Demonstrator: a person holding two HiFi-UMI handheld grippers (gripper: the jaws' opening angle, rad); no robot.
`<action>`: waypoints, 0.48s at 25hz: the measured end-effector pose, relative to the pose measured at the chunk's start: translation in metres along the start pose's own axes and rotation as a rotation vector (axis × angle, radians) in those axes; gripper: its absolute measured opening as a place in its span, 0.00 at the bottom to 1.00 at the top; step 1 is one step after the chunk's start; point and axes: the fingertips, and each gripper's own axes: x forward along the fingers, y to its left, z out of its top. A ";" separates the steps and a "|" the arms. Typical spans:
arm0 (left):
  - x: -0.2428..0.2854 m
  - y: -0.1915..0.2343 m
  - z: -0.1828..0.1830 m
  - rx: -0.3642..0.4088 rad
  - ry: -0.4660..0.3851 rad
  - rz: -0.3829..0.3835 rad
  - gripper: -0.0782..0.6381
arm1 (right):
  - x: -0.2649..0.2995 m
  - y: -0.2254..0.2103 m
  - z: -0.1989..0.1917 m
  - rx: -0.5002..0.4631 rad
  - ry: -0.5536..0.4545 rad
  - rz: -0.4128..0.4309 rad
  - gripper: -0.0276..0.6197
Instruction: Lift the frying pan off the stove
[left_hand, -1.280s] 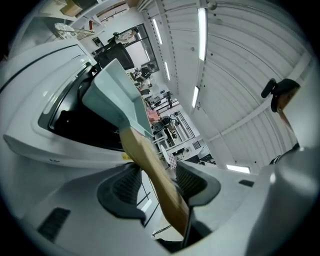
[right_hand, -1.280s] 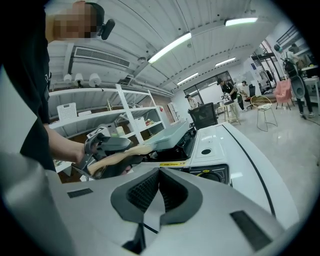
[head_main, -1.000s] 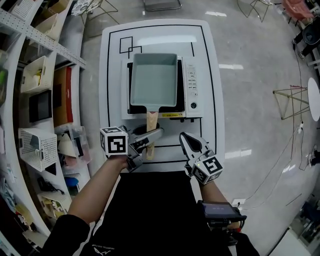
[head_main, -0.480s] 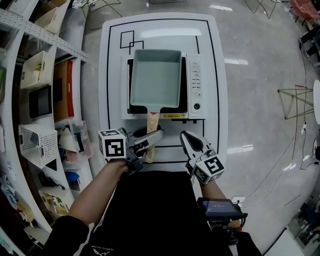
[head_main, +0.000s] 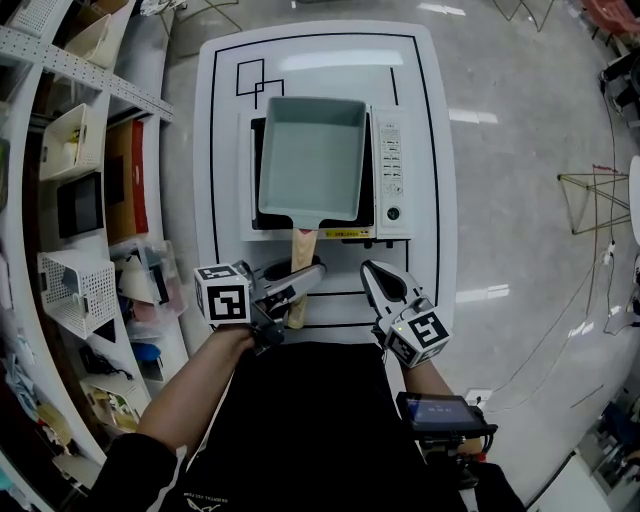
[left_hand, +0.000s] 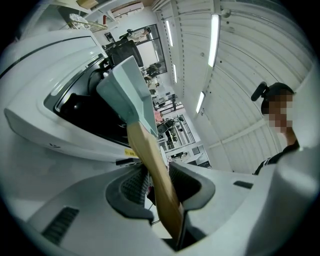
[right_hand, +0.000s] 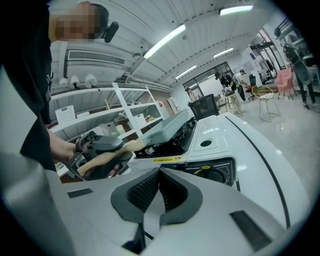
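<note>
A square grey-green frying pan (head_main: 310, 160) rests on the white portable stove (head_main: 392, 170), its wooden handle (head_main: 300, 262) pointing toward me. My left gripper (head_main: 300, 282) straddles that handle. In the left gripper view the handle (left_hand: 150, 160) runs between the ribbed pads, and the jaws are closing on it with a thin gap still showing beside one pad. The pan (left_hand: 130, 90) sits on the burner beyond. My right gripper (head_main: 375, 278) hovers shut and empty over the table to the right of the handle. From the right gripper view the pan (right_hand: 170, 127) lies flat on the stove (right_hand: 210, 137).
The stove stands on a white table (head_main: 430, 120) marked with black lines. Shelves with baskets and boxes (head_main: 75, 200) run along the left. Grey floor lies to the right, with a wire stool (head_main: 590, 200) there.
The left gripper's jaws have narrowed around the wooden handle. The view has shifted slightly; pan and right gripper stay where they were.
</note>
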 end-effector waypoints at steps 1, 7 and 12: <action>0.000 0.000 0.000 0.000 0.000 -0.001 0.28 | 0.000 0.000 0.000 0.001 0.000 0.000 0.08; -0.002 0.002 -0.001 -0.015 0.005 -0.004 0.28 | 0.000 0.002 0.002 0.001 -0.006 -0.002 0.08; -0.004 0.002 -0.002 -0.014 0.006 -0.004 0.28 | -0.001 0.004 0.001 0.000 -0.010 -0.004 0.08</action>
